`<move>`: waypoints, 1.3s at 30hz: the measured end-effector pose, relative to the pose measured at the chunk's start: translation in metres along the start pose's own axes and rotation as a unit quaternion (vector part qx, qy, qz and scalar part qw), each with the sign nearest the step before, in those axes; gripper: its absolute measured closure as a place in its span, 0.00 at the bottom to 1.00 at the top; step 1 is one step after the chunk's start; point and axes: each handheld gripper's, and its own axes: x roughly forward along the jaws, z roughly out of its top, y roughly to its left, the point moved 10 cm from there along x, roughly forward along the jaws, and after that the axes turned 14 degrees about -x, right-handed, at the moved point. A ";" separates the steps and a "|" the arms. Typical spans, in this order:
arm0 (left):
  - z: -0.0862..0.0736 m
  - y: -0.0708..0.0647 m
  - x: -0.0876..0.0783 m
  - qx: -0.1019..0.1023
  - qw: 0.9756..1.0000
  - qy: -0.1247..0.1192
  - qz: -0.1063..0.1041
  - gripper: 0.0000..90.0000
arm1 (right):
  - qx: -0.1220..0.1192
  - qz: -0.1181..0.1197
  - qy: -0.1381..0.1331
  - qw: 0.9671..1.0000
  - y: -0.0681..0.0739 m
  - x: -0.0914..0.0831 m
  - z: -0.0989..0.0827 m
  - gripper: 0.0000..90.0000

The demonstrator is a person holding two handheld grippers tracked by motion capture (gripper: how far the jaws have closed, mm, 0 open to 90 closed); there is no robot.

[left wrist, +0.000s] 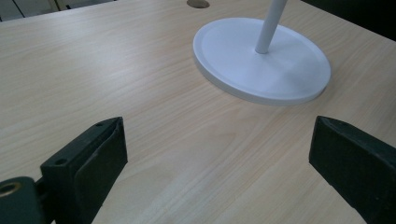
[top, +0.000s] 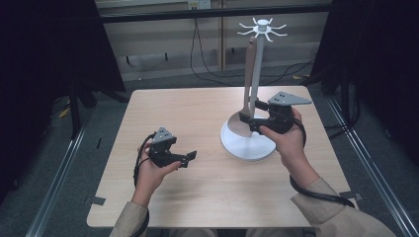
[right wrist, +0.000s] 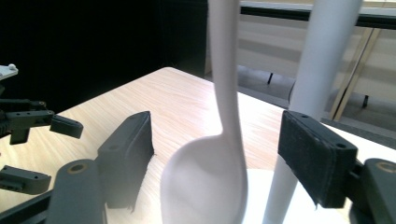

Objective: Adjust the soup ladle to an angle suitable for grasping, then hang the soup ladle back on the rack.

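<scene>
A pale wooden spoon (top: 248,84) hangs by its handle from the hooked crown (top: 262,27) of a white stand, its bowl low over the round base (top: 247,145). My right gripper (top: 248,121) is at the bowl, held level from the right. In the right gripper view the spoon (right wrist: 224,70) hangs between the two black pads (right wrist: 133,149) with a gap on each side, so this gripper is open; the stand's pole (right wrist: 327,56) rises behind. My left gripper (top: 188,159) is open above bare table, left of the base (left wrist: 233,56), nothing between its jaws (left wrist: 215,163).
The light wooden table (top: 188,197) has free room at its left and front. Cables run over the floor behind it. Dark curtains flank both sides. Metal floor rails run along the table's left and right. A round cable hole (left wrist: 198,3) sits at the table's far edge.
</scene>
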 end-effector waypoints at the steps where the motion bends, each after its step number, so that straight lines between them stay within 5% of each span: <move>1: 0.000 0.000 0.000 -0.002 1.000 -0.001 0.000 0.05 | -0.003 -0.001 0.000 1.000 -0.001 0.000 0.000 0.27; 26: -0.002 -0.002 -0.001 -0.004 1.000 0.002 -0.002 0.05 | -0.010 0.016 0.013 1.000 0.011 -0.009 -0.014 0.20; 39: -0.004 -0.002 -0.001 -0.002 1.000 0.004 -0.001 0.05 | -0.013 0.025 0.030 0.999 0.022 -0.014 -0.039 0.17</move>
